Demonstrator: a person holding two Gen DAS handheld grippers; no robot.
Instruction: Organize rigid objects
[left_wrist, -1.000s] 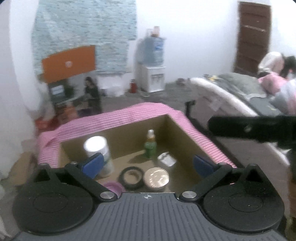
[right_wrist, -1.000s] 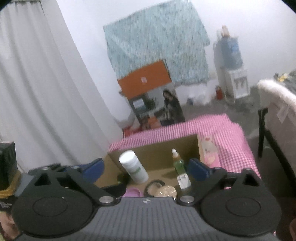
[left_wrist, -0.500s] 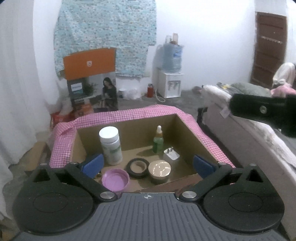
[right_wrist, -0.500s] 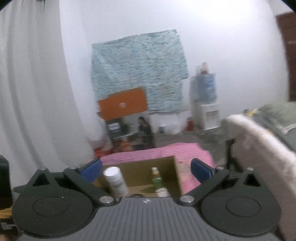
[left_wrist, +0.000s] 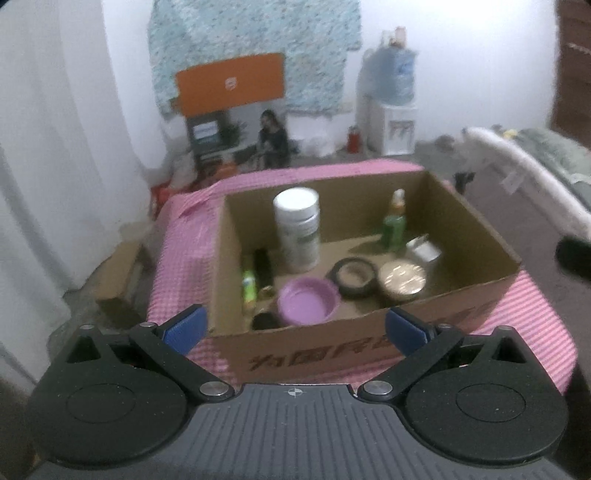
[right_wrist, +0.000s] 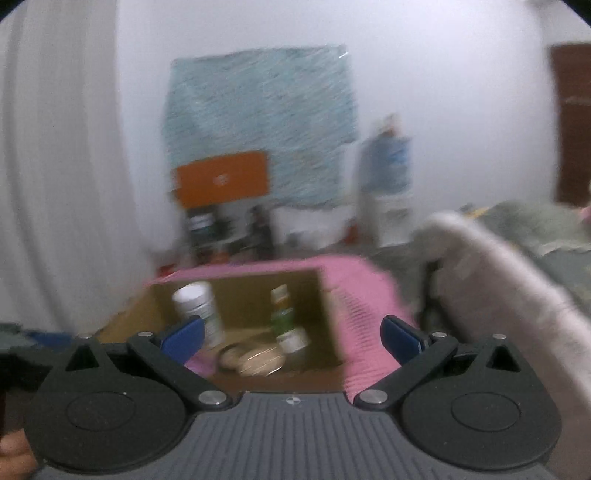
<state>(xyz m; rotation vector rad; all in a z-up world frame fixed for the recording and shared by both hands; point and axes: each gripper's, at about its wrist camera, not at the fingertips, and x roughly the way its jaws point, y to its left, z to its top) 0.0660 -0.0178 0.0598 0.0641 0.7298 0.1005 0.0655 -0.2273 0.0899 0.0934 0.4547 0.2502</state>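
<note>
One box (left_wrist: 369, 343) — perhaps nine items

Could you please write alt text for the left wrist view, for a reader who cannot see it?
An open cardboard box on a pink checked cloth holds a white bottle, a green dropper bottle, a purple lid, a black ring and a gold-lidded jar. The open, empty left gripper hangs before it.

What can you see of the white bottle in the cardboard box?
The white bottle is a squat cylinder, plastic by the look, with a wide white cap and a pale label bearing green print too blurred to read. It stands upright on the floor of the cardboard box, toward the back and left of centre. Nothing visibly touches it; the purple lid lies in front of it. Both grippers are open and clear of it.
</note>
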